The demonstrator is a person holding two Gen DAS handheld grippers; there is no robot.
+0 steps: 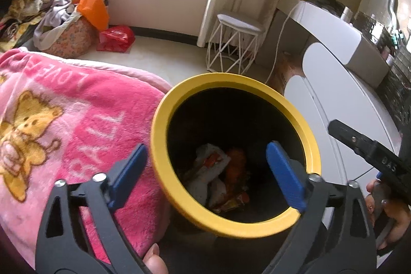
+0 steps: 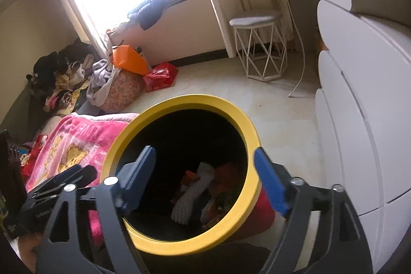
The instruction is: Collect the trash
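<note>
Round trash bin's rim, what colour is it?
Yellow, around a black inside; the round trash bin's rim shows best in the left wrist view.

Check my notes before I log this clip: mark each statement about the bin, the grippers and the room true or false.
1. The bin has a yellow rim. True.
2. The bin is empty. False: crumpled trash lies at its bottom.
3. The left gripper is shut on a wrapper. False: its jaws stand open with nothing between them.
4. The right gripper is open above the bin. True.
5. A pink blanket lies beside the bin. True.
6. The wire stool lies tipped over. False: it stands upright near the curtain.
</note>
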